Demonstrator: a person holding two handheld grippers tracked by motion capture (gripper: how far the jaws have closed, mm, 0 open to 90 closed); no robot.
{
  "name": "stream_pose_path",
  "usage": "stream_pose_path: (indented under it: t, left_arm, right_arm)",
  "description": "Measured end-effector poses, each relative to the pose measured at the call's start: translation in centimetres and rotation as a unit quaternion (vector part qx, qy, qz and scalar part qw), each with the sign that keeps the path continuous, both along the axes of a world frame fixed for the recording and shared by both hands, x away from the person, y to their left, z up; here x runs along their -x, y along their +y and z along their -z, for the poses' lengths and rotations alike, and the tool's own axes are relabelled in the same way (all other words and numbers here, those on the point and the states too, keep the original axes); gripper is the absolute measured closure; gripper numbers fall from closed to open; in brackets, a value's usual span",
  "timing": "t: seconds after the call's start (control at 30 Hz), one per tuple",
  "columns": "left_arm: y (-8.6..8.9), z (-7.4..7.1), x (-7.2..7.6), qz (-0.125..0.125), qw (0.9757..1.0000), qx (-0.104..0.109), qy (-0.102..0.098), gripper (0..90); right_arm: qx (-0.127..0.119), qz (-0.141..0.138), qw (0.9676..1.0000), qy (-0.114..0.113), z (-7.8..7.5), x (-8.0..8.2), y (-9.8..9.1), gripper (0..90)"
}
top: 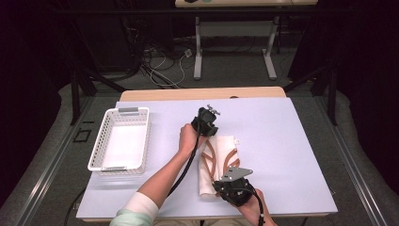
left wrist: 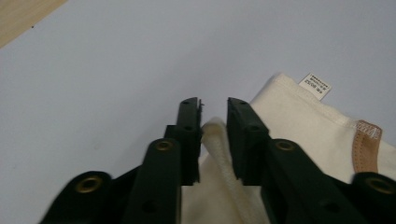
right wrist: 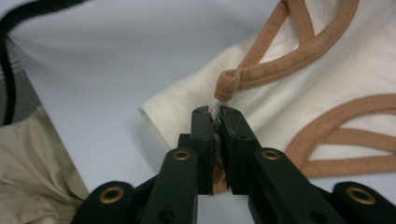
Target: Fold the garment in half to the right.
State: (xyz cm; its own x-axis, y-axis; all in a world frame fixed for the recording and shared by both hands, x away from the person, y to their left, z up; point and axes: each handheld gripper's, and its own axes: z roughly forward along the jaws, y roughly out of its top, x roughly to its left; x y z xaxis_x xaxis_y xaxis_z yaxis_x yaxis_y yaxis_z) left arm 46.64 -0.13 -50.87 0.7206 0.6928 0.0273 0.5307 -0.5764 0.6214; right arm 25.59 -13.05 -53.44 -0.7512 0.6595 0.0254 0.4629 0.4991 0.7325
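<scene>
my table has a pale lilac sheet (top: 282,141) over its wooden top (top: 202,93), grey floor around it, loose cables (top: 160,66) and another table's white legs (top: 197,47) beyond, all else dark. a white basket (top: 120,141) sits at the sheet's left. the cream garment with tan straps (top: 219,162) lies folded mid-sheet, nearer me. my left gripper (left wrist: 214,109) is at its far edge, jaws parted with a cream hem between them, seemingly not pinched. my right gripper (right wrist: 214,112) is at the near end, clamped on a cream seam just below a tan strap end.
</scene>
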Motion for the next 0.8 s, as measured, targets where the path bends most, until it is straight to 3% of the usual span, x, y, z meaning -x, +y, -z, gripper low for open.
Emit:
stream_pose_path:
  t: [0.07, 0.13, 0.2, 0.37, 0.47, 0.8]
  left_arm:
    - [0.4, -0.1, 0.1, -0.001, 1.0, 0.008, 0.001, 51.3]
    - [1.0, -0.4, 0.5, -0.007, 0.9998, 0.017, -0.009, 39.5]
    - [1.7, -0.7, 1.0, -0.01, 0.9995, 0.03, -0.009, 32.8]
    - [3.9, -0.8, 2.6, -0.012, 0.999, 0.04, -0.017, 24.9]
    - [5.2, -0.7, 3.6, -0.015, 0.9986, 0.046, -0.02, 17.1]
    - [8.8, -0.4, 6.6, -0.018, 0.9976, 0.064, -0.02, 7.4]
  right_arm:
    - [0.013, -0.001, 0.9998, 0.012, 0.3, -0.2, -0.2, 72.4]
    - [0.016, 0.003, 0.9997, 0.02, 0.4, -0.4, -0.5, 58.0]
    - [0.014, 0.008, 0.9996, 0.025, 0.2, -0.5, -0.9, 44.6]
    - [-0.007, 0.018, 0.9992, 0.035, -0.1, -0.7, -2.3, 21.0]
    - [-0.016, 0.015, 0.9993, 0.03, -0.2, -0.8, -3.0, 15.8]
    - [-0.036, 0.003, 0.9988, 0.032, -0.5, -1.2, -3.4, 12.6]
